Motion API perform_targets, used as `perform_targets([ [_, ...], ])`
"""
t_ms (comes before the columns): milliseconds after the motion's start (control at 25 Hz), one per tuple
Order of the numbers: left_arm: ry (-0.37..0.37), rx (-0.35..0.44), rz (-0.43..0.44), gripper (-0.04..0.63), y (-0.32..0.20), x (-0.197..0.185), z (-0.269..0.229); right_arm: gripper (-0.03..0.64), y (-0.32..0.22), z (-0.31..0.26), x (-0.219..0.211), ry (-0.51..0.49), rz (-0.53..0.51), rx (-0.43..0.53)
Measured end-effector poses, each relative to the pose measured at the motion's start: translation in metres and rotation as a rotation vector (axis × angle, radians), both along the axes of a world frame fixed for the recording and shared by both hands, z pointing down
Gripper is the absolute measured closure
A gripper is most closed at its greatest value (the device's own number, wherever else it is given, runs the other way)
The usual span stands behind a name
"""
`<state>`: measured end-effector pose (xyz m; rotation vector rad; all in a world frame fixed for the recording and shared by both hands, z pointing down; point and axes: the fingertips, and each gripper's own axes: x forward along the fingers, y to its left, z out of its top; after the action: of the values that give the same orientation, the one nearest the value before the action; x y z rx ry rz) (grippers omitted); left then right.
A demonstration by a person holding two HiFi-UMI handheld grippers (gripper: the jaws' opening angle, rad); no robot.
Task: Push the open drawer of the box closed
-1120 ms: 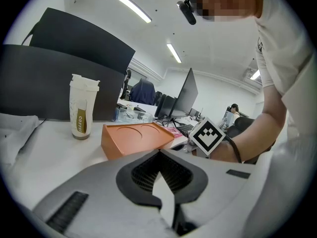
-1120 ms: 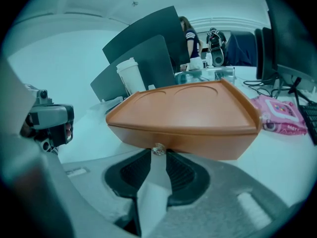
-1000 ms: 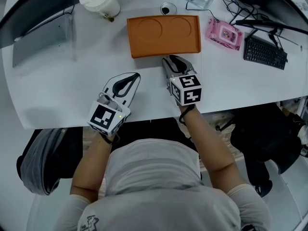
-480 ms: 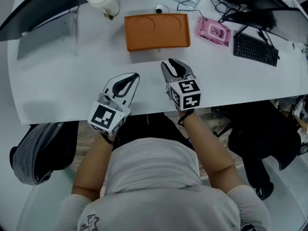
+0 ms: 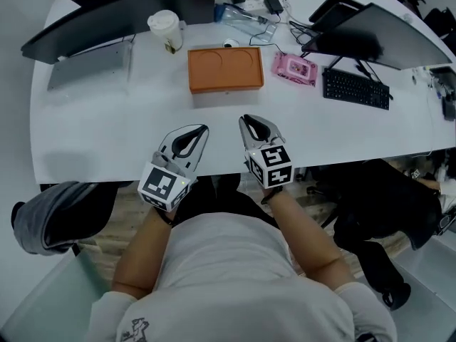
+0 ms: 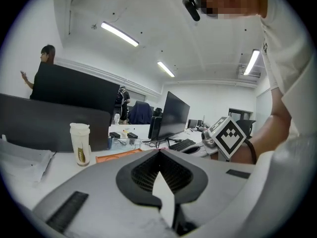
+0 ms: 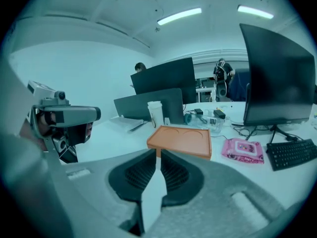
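The orange box (image 5: 225, 69) lies flat on the white table (image 5: 107, 134), two round hollows in its lid; from here its front face looks flush, with no drawer sticking out. The box shows too in the right gripper view (image 7: 181, 140) and, as a thin strip, in the left gripper view (image 6: 116, 156). My right gripper (image 5: 244, 117) hangs well short of the box; its jaws have just been closing, tips together, nothing between them (image 7: 158, 151). My left gripper (image 5: 204, 127) is beside it, shut and empty (image 6: 159, 151).
A paper cup (image 5: 164, 28) stands behind the box to the left. A pink packet (image 5: 295, 68) and a keyboard (image 5: 355, 89) lie to the right. Dark monitors (image 5: 128, 13) and cables line the back. The table's front edge runs under both hands.
Both grippers have drawn back from the box toward the table's front edge and lifted. The right gripper, which was against the box's front, is now well apart from it.
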<state>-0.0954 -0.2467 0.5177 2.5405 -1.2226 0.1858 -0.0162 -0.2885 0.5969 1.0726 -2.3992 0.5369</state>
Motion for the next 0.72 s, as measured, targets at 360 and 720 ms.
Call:
perform_targets([
  [360, -0.012, 0.102, -0.022, 0.597, 0.03, 0.014, -0.079, 0.614, 0.03, -0.091, 0.01, -0.032, -0.068, 0.14],
  [720, -0.034, 0.219, -0.038, 0.597, 0.051, 0.029, -0.149, 0.614, 0.054, -0.183, 0.02, -0.089, -0.126, 0.301],
])
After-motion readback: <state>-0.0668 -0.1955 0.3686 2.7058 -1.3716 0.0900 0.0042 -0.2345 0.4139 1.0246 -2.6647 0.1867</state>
